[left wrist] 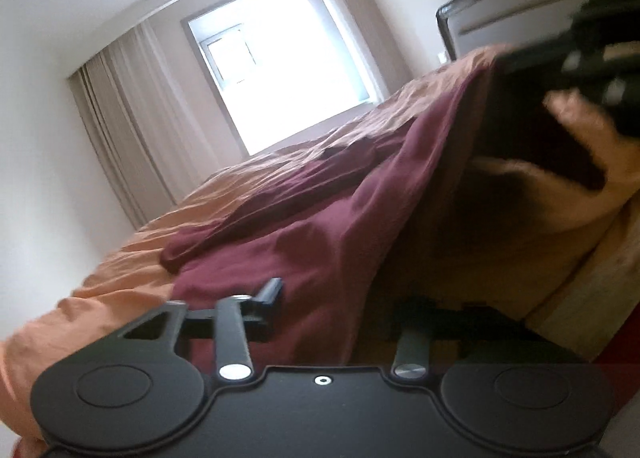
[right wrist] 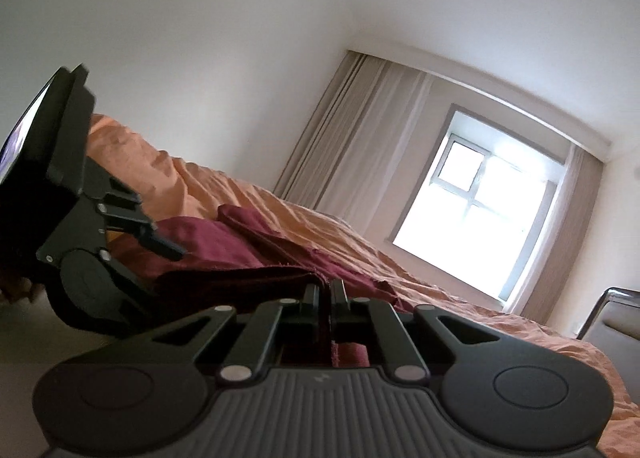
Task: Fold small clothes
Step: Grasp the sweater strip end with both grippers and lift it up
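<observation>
One dark red garment (right wrist: pixel 224 242) is being lifted off the bed (right wrist: pixel 304 226), which is covered in an orange sheet. In the right wrist view its near edge is being pinched between the fingers of the right gripper (right wrist: pixel 325 290), whose jaws are being pressed together on the cloth with only a thin fold showing between them. From that pinch the garment is being stretched back toward the bed, and a rolled, creased part is lying on the sheet beyond it.

In the left wrist view the same cloth (left wrist: pixel 312 218) is being seen as a wide, wrinkled sheet hanging from the upper right down across the bed, with a sleeve-like fold resting on the orange cover. The left gripper (left wrist: pixel 340 310) is being held just under the hanging cloth; one finger (left wrist: pixel 272 294) is showing against the red fabric, the other is being lost in shadow, so whether its jaws are gripping anything cannot be told.

Beyond the bed, a bright window (right wrist: pixel 480 218) is being framed by pale curtains (right wrist: pixel 360 130). A hand (left wrist: pixel 592 162) is being glimpsed at the right of the bed, blurred. A dark-framed chair back (right wrist: pixel 612 314) is standing beside the bed, below the window.
</observation>
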A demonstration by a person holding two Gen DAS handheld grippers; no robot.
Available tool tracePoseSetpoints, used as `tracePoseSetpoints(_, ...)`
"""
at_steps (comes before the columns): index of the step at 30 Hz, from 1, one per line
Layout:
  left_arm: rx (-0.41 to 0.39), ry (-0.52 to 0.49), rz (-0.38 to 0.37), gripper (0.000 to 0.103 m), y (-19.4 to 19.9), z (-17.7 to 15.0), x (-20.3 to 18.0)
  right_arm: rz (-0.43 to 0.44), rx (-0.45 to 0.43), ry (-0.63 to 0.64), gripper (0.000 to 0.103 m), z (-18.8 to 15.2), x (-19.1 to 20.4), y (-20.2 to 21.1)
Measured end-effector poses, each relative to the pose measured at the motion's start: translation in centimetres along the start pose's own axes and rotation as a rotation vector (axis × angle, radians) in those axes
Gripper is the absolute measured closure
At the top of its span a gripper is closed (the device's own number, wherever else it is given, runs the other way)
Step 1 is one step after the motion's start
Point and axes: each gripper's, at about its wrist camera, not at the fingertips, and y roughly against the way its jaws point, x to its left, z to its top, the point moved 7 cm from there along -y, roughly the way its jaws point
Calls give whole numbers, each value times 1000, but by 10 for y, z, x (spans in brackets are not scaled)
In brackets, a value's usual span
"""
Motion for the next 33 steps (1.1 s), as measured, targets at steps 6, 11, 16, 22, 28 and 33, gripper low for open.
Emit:
tracePoseSetpoints(6,21,-67,86,81,2,-26,37,-12,19,6,98,-5,-2,-1)
tracePoseSetpoints(11,-36,-130,141,87,16,-28,60,-8,45,32,98,-12,7,0)
tracePoseSetpoints(16,-79,-172,159,95,25,-19,75,-14,70,47,98,-20,13,-2)
tracePoseSetpoints(22,-97,-195,146,96,35,-11,75,-29,156,65,97,-38,26,-15)
tracePoseSetpoints(28,-109,-189,148,96,37,-7,77,-30,249,68,90,-72,39,-34)
tracePoseSetpoints(33,-100,-190,153,96,37,-7,75,-46,254,104,86,-81,45,-34)
